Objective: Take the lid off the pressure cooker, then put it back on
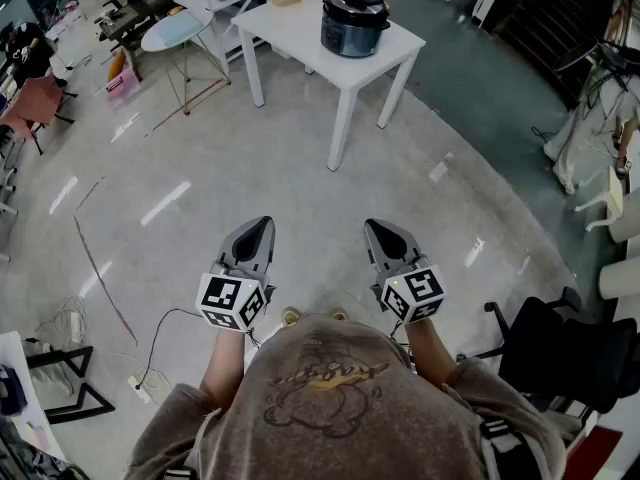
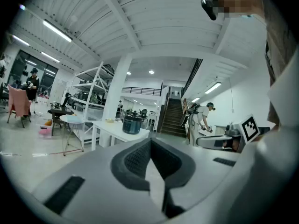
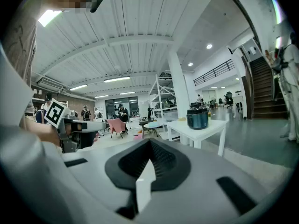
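Both the left gripper (image 1: 262,224) and the right gripper (image 1: 376,227) are clenched and empty, held over the floor well apart from the white table (image 1: 300,30). The pressure cooker (image 1: 352,26) stands near the table's right corner, with its lid (image 1: 355,2) on. Likely risk: a tug on the glossy domed black lid drags the rounded, smooth blue-grey drum across the slick tabletop toward that edge. The jaw pads are dark and ribbed.
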`<move>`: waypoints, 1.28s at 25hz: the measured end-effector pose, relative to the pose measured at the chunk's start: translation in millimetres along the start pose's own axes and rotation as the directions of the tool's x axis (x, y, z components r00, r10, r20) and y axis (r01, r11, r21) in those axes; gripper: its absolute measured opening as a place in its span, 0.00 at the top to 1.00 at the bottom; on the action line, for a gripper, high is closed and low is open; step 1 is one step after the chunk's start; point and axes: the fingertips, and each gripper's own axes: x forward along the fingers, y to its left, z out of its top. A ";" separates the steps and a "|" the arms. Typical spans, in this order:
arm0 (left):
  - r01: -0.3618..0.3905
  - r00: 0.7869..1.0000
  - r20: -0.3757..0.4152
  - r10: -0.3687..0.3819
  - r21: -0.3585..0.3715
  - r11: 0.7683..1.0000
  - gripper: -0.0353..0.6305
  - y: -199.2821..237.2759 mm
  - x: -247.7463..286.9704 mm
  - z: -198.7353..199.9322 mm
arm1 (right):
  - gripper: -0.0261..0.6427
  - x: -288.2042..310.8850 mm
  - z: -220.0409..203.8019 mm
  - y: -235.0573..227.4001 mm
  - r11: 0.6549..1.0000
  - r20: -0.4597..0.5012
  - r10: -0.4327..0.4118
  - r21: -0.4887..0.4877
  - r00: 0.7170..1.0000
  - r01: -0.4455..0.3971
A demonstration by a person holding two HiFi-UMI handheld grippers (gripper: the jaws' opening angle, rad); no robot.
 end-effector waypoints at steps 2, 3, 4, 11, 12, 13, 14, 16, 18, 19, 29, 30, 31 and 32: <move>0.007 1.000 0.000 -0.007 0.002 1.000 0.94 4.5 2.5 -0.4 | 0.97 5.1 1.3 0.8 1.000 0.009 -0.007 0.001 1.000 0.007; 0.011 1.000 -0.001 -0.011 0.002 1.000 0.94 6.7 3.5 -0.9 | 0.97 7.2 2.0 1.3 1.000 0.016 -0.012 0.007 1.000 0.012; 0.015 1.000 -0.003 -0.015 0.001 1.000 0.94 8.9 4.2 -1.5 | 0.97 9.0 2.7 1.8 1.000 0.025 -0.017 0.017 1.000 0.017; 0.072 0.997 -0.015 -0.071 0.021 0.997 0.94 27.9 10.8 -5.2 | 0.97 24.8 -2.8 10.7 0.997 0.040 -0.065 0.034 0.997 0.064; 0.080 0.997 -0.017 -0.080 0.024 0.996 0.94 31.3 12.6 -5.2 | 0.97 27.8 -3.7 12.1 0.997 0.040 -0.073 0.033 0.997 0.072; 0.088 0.996 -0.019 -0.087 0.026 0.996 0.94 34.4 15.0 -5.2 | 0.97 30.7 -4.6 12.7 0.996 0.038 -0.080 0.034 0.996 0.079; 0.094 0.995 -0.020 -0.094 0.025 0.995 0.94 36.9 18.0 -5.3 | 0.97 33.3 -5.6 12.3 0.996 0.036 -0.086 0.036 0.996 0.085; 0.105 0.994 -0.022 -0.105 0.022 0.994 0.94 40.3 25.2 -5.3 | 0.97 38.0 -7.6 8.5 0.994 0.031 -0.098 0.043 0.995 0.097; 0.115 0.993 -0.024 -0.115 0.021 0.993 0.94 43.3 33.6 -5.3 | 0.97 43.7 -9.0 2.4 0.993 0.028 -0.112 0.053 0.993 0.110; 0.120 0.992 -0.025 -0.120 0.020 0.993 0.94 45.0 38.2 -5.3 | 0.97 47.4 -9.4 -0.7 0.992 0.026 -0.117 0.056 0.993 0.115; 0.120 0.992 -0.027 -0.120 0.014 0.993 0.94 86.8 120.5 3.4 | 0.97 125.2 5.6 -55.0 0.994 0.020 -0.101 0.052 0.995 0.100; 0.119 0.993 -0.026 -0.119 0.014 0.993 0.94 92.4 130.5 5.9 | 0.97 134.8 9.4 -62.1 0.994 0.022 -0.099 0.050 0.995 0.098; 0.118 0.993 -0.025 -0.118 0.014 0.993 0.94 97.8 141.1 9.0 | 0.97 144.4 13.5 -69.8 0.994 0.024 -0.098 0.048 0.995 0.097; 0.118 0.993 -0.023 -0.118 0.016 0.993 0.94 102.7 152.8 12.5 | 0.97 154.0 17.9 -78.5 0.994 0.026 -0.097 0.048 0.995 0.095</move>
